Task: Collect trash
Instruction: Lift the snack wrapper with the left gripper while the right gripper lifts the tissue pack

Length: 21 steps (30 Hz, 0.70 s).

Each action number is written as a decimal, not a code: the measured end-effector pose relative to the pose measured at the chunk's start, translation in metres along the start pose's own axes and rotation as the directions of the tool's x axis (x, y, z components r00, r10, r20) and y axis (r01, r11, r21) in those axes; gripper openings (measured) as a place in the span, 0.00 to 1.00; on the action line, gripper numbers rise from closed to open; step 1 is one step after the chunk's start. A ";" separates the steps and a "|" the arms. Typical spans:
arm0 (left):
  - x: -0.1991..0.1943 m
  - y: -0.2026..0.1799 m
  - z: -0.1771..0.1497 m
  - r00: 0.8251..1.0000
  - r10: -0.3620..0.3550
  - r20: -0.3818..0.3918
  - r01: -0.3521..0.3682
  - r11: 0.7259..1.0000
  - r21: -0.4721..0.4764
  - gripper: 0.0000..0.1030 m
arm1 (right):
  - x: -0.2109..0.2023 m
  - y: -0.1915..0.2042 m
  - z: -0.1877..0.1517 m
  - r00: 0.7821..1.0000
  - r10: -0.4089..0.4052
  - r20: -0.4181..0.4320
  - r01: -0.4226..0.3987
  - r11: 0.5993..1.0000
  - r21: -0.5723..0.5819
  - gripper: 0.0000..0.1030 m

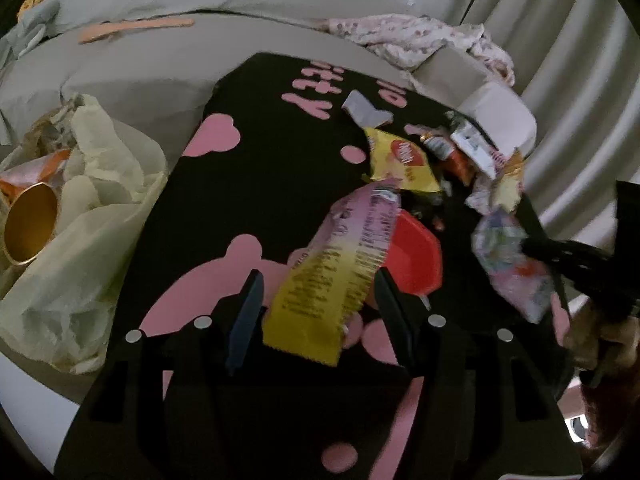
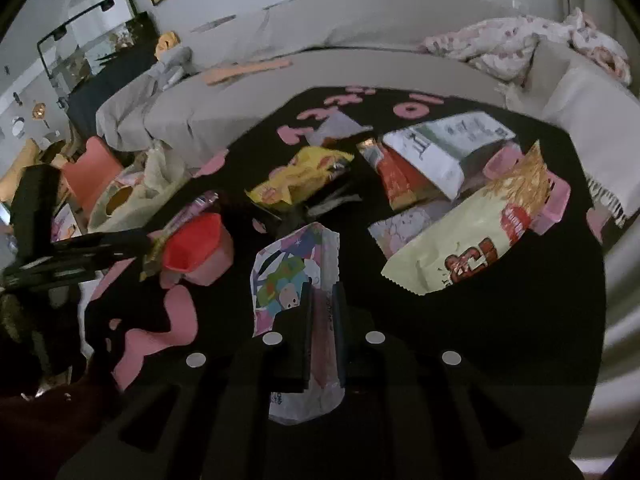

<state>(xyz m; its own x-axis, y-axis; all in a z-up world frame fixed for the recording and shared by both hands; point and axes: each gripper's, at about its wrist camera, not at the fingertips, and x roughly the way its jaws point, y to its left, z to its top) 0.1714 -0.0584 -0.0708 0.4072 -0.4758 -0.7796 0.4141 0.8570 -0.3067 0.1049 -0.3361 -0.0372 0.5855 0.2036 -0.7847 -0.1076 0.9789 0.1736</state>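
While the left gripper (image 1: 316, 300) stands wide around a yellow-and-pink wrapper (image 1: 340, 264) beside a red cup (image 1: 416, 256), the right gripper (image 2: 323, 320) pinches a cartoon-printed wrapper (image 2: 288, 276) over the black table (image 2: 500, 320).

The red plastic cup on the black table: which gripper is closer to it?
Left. The left gripper sits right beside the red cup, open around a yellow-pink wrapper. The right gripper is farther off, holding a colourful wrapper.

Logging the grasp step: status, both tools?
Left tool open around yellow-pink wrapper. Right tool shut on cartoon wrapper. Red cup beside left's wrapper.
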 end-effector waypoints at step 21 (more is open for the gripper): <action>-0.100 0.000 0.008 0.973 0.071 0.217 -0.065 0.997 -0.034 0.16 | -0.048 0.046 0.035 0.982 0.057 0.178 -0.042 0.995 -0.086 0.11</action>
<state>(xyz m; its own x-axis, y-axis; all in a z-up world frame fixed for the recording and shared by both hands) 0.1371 -0.0120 0.0117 0.6028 -0.4453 -0.6620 0.3591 0.8924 -0.2733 0.0997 -0.3010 0.0292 0.7118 0.2529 -0.6552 -0.2009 0.9673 0.1551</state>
